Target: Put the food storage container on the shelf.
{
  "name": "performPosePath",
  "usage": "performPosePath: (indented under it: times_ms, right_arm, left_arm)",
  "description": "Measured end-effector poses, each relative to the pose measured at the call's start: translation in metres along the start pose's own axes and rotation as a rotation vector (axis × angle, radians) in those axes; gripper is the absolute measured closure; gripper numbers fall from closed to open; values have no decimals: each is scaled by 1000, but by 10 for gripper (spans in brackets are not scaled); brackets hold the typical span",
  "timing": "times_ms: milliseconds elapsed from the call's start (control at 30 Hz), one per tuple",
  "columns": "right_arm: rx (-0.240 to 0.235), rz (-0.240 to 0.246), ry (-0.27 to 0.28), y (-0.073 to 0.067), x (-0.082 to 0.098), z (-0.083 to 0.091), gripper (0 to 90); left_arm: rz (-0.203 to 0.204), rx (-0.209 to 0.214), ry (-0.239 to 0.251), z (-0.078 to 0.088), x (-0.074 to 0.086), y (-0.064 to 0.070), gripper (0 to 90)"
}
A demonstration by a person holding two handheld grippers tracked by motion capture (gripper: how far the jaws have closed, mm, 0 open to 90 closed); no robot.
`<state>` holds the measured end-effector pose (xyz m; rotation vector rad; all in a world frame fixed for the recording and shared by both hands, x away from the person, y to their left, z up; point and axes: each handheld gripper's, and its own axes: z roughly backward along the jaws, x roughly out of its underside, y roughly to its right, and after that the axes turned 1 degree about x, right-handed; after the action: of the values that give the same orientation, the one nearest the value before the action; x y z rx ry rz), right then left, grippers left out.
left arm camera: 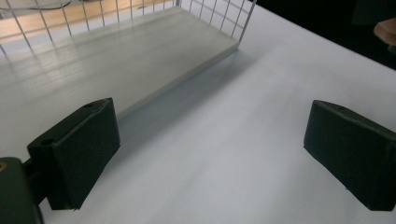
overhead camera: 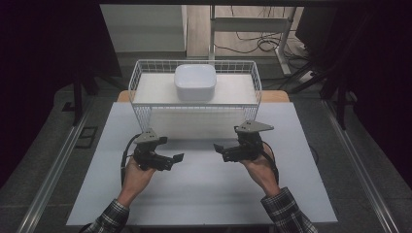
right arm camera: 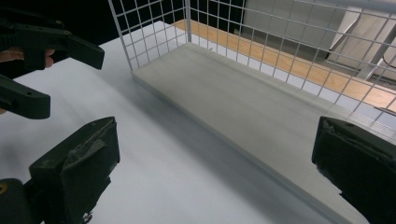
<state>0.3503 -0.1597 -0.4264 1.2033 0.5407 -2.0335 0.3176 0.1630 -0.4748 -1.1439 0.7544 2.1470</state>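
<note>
A white wire basket [overhead camera: 145, 77] stood at the far middle of the white table [overhead camera: 204, 194], its long axis running left to right across the table, open side up. Its floor was a pale flat board [left arm camera: 121, 56]. On that board, at the far middle, sat a white rounded-square bowl [overhead camera: 195, 81], upright. The left gripper [overhead camera: 176, 158] was held over the table near the basket's front left corner, jaws spread wide and empty, pointing right. The right gripper [overhead camera: 218, 149] was held opposite, near the front right corner, jaws likewise spread and empty, pointing left. Both stood apart from the basket.
</note>
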Motion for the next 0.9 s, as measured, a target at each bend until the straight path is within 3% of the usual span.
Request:
performPosePath:
  times_ms: [233, 567, 900]
  right_arm:
    - [-2, 20, -11, 0, 15, 13, 5]
    - [14, 20, -18, -2, 35, 36, 9]
    - [43, 20, -13, 0, 62, 54, 19]
  left_arm:
    - [-29, -16, -15, 9, 9, 8, 26]
    - [-3, -51, 12, 32, 28, 12, 27]
    - [25, -66, 9, 41, 48, 14, 27]
